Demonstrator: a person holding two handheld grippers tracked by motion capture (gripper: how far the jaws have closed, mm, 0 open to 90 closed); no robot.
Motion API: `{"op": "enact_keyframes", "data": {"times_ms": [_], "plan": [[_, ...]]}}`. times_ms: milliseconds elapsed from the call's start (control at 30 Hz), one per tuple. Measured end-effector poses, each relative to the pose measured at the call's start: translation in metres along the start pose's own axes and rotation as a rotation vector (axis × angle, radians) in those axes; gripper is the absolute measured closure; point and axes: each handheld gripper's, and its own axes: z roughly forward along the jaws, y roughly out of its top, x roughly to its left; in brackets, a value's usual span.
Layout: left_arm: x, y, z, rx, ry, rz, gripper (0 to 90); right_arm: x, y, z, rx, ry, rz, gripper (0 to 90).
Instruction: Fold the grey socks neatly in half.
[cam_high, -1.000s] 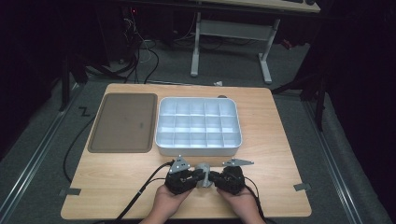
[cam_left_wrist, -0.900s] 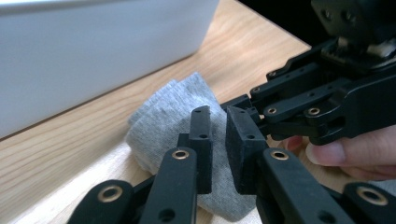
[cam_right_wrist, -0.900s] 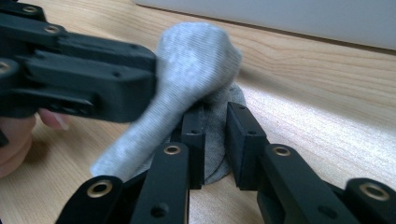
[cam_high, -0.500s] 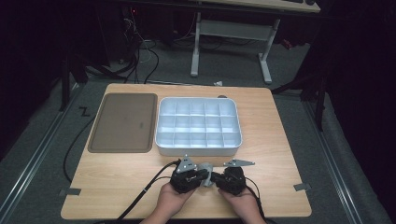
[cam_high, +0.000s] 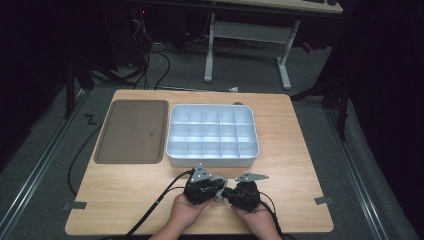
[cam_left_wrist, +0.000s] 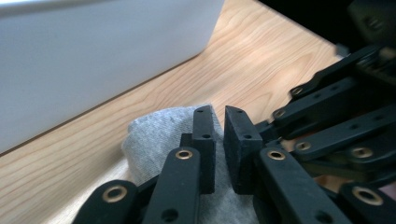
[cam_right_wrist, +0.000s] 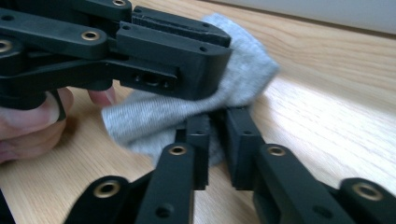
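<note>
I have both grippers, left (cam_high: 216, 188) and right (cam_high: 231, 191), pinching the grey cloth (cam_left_wrist: 161, 133) between nearly closed jaws on the table (cam_high: 300, 150) just in front of the bin (cam_high: 212, 159), mid-fold I judge, so next I'd lift 1 edge over.

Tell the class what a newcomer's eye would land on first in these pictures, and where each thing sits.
First, the white compartment tray, its cells empty, stands at the middle of the wooden table, with a flat brown tray to its left. At the near edge the left tongs and right tongs meet tip to tip over a small grey cloth. Both tongs are nearly closed, and the right pair appears to pinch a fold of the cloth.
</note>
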Motion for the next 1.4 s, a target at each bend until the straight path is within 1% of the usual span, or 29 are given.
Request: {"op": "enact_keyframes", "data": {"times_ms": [33, 100, 133, 167, 200, 233, 267, 300, 333, 400, 433, 467, 533, 567, 633, 667, 700, 733, 767, 800, 833, 900, 967, 1000, 1100, 1167, 1267, 1367, 1400], "plan": [[0.0, 0.0, 0.0, 0.003, 0.002, -0.002, 83.5, -0.001, -0.001, -0.002, 0.005, -0.004, 0.005, 78.7], [-0.001, -0.001, 0.001, 0.009, 0.011, 0.0, 84.6, -0.003, -0.002, -0.005, 0.006, -0.007, 0.011, 78.6], [-0.001, -0.001, 0.001, 0.011, 0.015, 0.002, 84.6, -0.004, -0.002, -0.008, -0.002, -0.013, 0.008, 78.6], [-0.001, -0.001, 0.001, 0.011, 0.016, 0.003, 85.1, -0.005, -0.003, -0.012, -0.015, -0.016, 0.02, 78.5], [-0.002, -0.002, 0.001, 0.011, 0.018, 0.002, 85.1, -0.006, -0.003, -0.02, -0.037, -0.017, 0.042, 75.9], [-0.002, -0.002, 0.001, 0.011, 0.019, -0.001, 85.1, -0.006, -0.003, -0.02, -0.037, -0.017, 0.042, 75.9], [-0.001, -0.002, 0.001, 0.011, 0.018, -0.009, 85.3, -0.005, -0.002, -0.023, -0.05, -0.009, 0.052, 73.3], [-0.001, -0.002, 0.001, 0.012, 0.017, -0.013, 85.4, -0.003, -0.001, -0.027, -0.062, -0.003, 0.06, 68.7], [0.0, -0.002, 0.001, 0.011, 0.015, -0.018, 85.8, 0.002, 0.001, -0.03, -0.07, 0.016, 0.077, 61.4], [0.002, -0.003, 0.001, 0.003, 0.001, -0.055, 86.4, 0.005, 0.002, -0.029, -0.07, 0.04, 0.101, 56.8], [0.002, -0.003, 0.001, 0.003, 0.001, -0.055, 86.9, 0.005, 0.002, -0.029, -0.07, 0.04, 0.101, 56.8], [0.005, -0.004, 0.0, -0.003, -0.015, -0.089, 87.7, 0.006, 0.001, -0.025, -0.075, 0.061, 0.139, 51.7], [0.008, -0.005, 0.0, -0.008, -0.028, -0.117, 88.1, 0.006, 0.001, -0.024, -0.076, 0.059, 0.148, 49.9], [0.009, -0.006, -0.001, -0.009, -0.029, -0.119, 88.5, 0.005, 0.001, -0.022, -0.08, 0.055, 0.161, 48.9], [0.011, -0.006, -0.002, -0.008, -0.038, -0.133, 88.6, 0.005, 0.001, -0.019, -0.074, 0.05, 0.166, 47.3], [0.011, -0.006, -0.002, -0.009, -0.039, -0.136, 89.2, 0.004, 0.001, -0.017, -0.075, 0.068, 0.182, 46.8], [0.011, -0.006, -0.002, -0.01, -0.033, -0.129, 89.4, 0.004, 0.001, -0.018, -0.091, 0.078, 0.193, 46.7], [0.011, -0.006, -0.002, -0.012, -0.03, -0.125, 89.4, 0.004, 0.001, -0.018, -0.091, 0.078, 0.193, 46.7], [0.011, -0.007, -0.002, -0.013, -0.03, -0.126, 89.4, 0.002, 0.003, -0.023, -0.132, 0.099, 0.223, 46.9], [0.011, -0.007, -0.002, -0.015, -0.032, -0.132, 89.5, 0.002, 0.003, -0.024, -0.14, 0.1, 0.232, 46.9], [0.011, -0.007, -0.002, -0.014, -0.033, -0.135, 89.5, 0.002, 0.003, -0.024, -0.14, 0.1, 0.232, 46.9], [0.012, -0.007, -0.002, -0.014, -0.034, -0.139, 89.8, 0.003, 0.001, -0.019, -0.12, 0.08, 0.23, 47.2], [0.012, -0.007, -0.002, -0.013, -0.034, -0.138, 89.8, 0.003, 0.0, -0.016, -0.115, 0.076, 0.229, 47.3], [0.012, -0.007, -0.002, -0.015, -0.036, -0.141, 89.7, 0.003, -0.003, -0.012, -0.102, 0.073, 0.238, 47.3], [0.013, -0.007, -0.002, -0.015, -0.036, -0.153, 89.7, 0.002, -0.005, -0.009, -0.092, 0.066, 0.236, 47.6], [0.015, -0.006, -0.003, -0.016, -0.047, -0.174, 89.2, 0.002, -0.006, -0.007, -0.076, 0.044, 0.222, 48.4], [0.016, -0.006, -0.005, -0.02, -0.058, -0.192, 86.3, 0.001, -0.005, -0.007, -0.071, 0.023, 0.207, 50.3], [0.019, -0.008, -0.009, -0.042, -0.064, -0.216, 84.6, -0.001, -0.004, -0.007, -0.07, 0.012, 0.201, 51.1], [0.019, -0.008, -0.013, -0.055, -0.067, -0.219, 82.7, -0.001, -0.003, -0.006, -0.064, -0.009, 0.191, 52.9]]}}
